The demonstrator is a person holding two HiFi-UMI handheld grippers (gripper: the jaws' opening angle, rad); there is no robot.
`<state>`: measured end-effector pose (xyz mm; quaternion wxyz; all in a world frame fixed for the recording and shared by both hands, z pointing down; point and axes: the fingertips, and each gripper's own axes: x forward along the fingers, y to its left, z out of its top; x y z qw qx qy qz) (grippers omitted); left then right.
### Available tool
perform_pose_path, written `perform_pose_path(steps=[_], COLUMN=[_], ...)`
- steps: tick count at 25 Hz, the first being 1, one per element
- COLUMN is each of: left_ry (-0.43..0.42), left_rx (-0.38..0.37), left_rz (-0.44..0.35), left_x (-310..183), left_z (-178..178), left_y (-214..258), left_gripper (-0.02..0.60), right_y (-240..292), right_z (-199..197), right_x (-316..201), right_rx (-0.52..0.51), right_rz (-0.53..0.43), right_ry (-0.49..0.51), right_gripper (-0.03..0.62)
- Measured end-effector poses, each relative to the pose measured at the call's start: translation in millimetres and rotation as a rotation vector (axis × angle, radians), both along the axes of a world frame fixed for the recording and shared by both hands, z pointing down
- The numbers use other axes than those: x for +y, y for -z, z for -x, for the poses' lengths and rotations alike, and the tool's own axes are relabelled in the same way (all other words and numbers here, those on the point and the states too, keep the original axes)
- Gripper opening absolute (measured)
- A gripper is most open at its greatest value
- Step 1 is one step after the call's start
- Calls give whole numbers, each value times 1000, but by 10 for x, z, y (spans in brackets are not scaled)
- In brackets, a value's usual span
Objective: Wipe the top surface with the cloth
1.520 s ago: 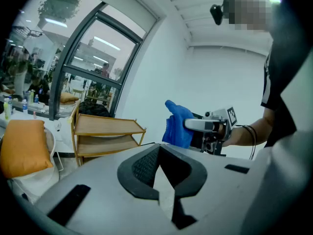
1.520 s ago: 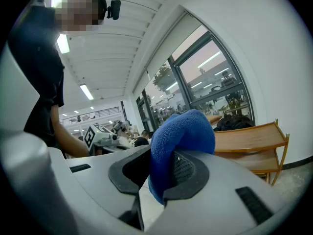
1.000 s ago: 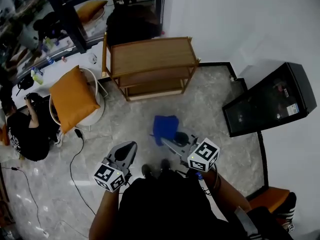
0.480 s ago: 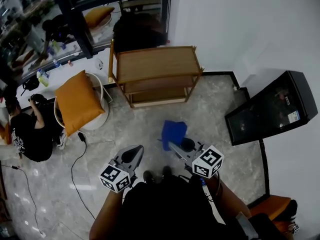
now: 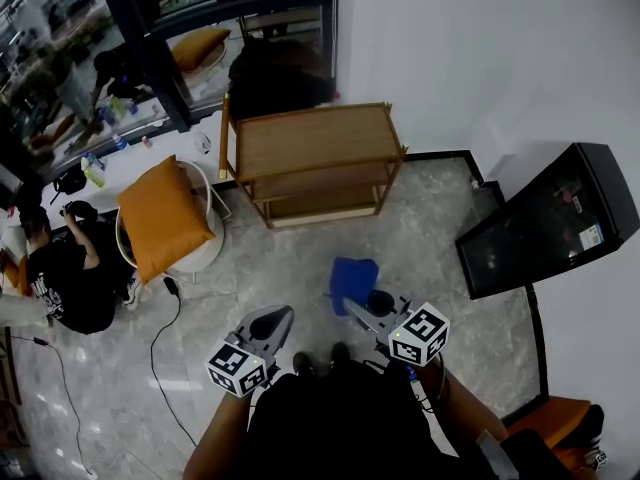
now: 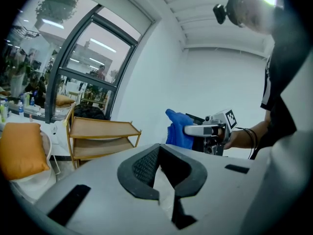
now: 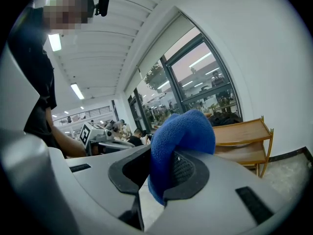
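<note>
Above floor (image 5: 450, 218), right tongs (image 5: 349, 302) around cloth (image 5: 353, 272)

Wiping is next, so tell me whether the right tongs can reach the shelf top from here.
Probably not yet. The right tongs, shut on the cloth, hang over the floor short of the shelf top. Nothing stands between them, so a step forward should do it.

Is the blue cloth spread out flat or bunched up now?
Bunched up: the blue cloth bulges as a rounded fold from the right tongs, which are shut on it.
</note>
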<state>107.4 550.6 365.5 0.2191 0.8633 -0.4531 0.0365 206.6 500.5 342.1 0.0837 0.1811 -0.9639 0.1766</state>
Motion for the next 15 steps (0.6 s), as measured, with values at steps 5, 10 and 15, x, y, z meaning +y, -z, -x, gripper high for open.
perform_pose_path(steps=[5,10,15], left_ry=[8,4,7], left_rx=[11,-2,-10], left_rz=[6,15,46], left_x=[-10,-16,-44], left_z=[-98,-144,-48], left_y=[-4,4,-106], left_gripper=[5,5,5], right_y=[-54,-73,-157], right_z=[-77,-82,-92], right_x=[-5,-30,-98], right_rx=[-4,-13,-10], right_rz=[18,33,57], right_ry=[16,25,10], right_gripper=[81,81,81])
